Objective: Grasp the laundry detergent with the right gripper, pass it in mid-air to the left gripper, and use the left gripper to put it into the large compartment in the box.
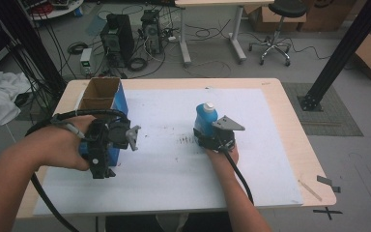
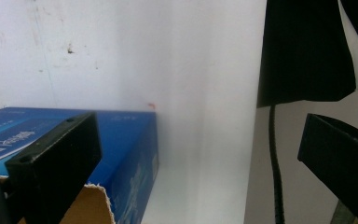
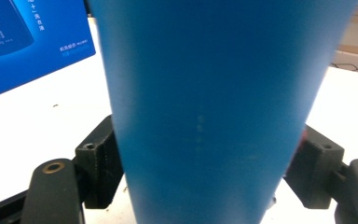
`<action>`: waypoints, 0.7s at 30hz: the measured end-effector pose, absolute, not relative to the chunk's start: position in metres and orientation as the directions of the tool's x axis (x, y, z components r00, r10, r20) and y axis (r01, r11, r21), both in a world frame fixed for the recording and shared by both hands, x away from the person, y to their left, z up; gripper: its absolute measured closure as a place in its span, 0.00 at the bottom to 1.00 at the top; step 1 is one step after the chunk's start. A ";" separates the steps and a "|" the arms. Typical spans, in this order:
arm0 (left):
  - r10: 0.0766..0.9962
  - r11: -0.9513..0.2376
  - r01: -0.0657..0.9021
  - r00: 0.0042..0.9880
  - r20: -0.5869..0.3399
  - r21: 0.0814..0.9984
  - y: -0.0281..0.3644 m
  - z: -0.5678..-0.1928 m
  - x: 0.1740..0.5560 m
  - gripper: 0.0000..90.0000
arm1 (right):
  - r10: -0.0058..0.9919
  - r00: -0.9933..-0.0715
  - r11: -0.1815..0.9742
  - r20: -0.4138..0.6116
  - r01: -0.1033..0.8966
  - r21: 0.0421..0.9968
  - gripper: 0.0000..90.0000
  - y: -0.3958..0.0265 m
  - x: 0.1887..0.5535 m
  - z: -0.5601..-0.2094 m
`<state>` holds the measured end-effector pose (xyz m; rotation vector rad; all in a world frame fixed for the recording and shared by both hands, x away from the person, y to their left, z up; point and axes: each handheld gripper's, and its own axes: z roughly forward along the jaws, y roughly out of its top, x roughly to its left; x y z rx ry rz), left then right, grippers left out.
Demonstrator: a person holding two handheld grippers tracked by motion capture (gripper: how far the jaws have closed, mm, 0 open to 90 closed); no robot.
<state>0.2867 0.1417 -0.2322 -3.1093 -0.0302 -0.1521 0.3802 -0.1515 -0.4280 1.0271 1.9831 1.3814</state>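
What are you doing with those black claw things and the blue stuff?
A person sits at a table covered with a white sheet, holding a gripper in each hand. The right gripper is closed on a blue bottle with a white cap, which stands upright on the sheet. The left gripper is at the near end of an open blue box on the left side of the table, with one jaw against the box wall. The bottle is not in the box yet.

One blue bottle (image 1: 206,119) stands at about three o'clock on the table (image 1: 270,87), and one open blue box (image 1: 101,96) at nine o'clock. Two grippers work there: the left gripper (image 1: 125,137) and the right gripper (image 1: 207,126).
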 end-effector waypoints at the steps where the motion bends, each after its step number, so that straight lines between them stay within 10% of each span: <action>1: 0.016 -0.999 0.019 0.995 0.097 -0.027 0.142 -0.233 0.287 0.00 | 0.812 -0.584 0.202 0.003 0.286 0.937 0.29 -0.151 0.380 -0.428; 21: 0.023 -0.999 0.026 0.995 0.098 -0.020 0.144 -0.235 0.289 0.00 | 0.834 -0.551 0.207 -0.021 0.276 0.939 0.46 -0.149 0.377 -0.430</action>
